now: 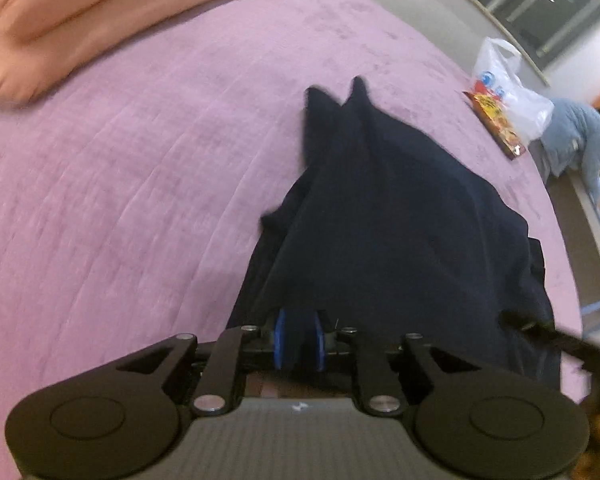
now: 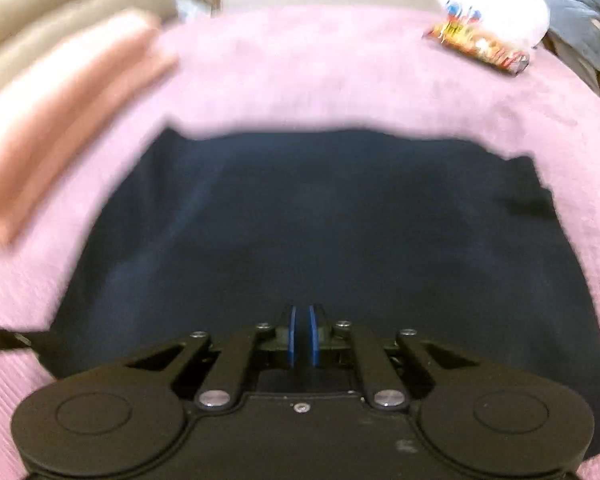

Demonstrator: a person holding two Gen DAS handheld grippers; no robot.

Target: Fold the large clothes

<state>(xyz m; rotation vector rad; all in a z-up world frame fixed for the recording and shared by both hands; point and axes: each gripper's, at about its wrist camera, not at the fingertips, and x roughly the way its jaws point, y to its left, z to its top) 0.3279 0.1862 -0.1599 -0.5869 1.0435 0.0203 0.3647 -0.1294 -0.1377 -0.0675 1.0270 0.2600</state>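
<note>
A dark navy garment lies on the purple bed cover. My left gripper is shut on the garment's near edge, and the cloth rises in folds from its blue pads toward two pointed corners farther off. In the right wrist view the same garment lies spread flat and wide. My right gripper sits over its near edge with the blue pads almost together and a thin gap between them. I cannot tell whether cloth is pinched there.
A folded pink blanket lies at the far left of the bed, also in the right wrist view. A white plastic bag and a colourful snack packet sit at the far right edge. A person in blue is beyond the bed.
</note>
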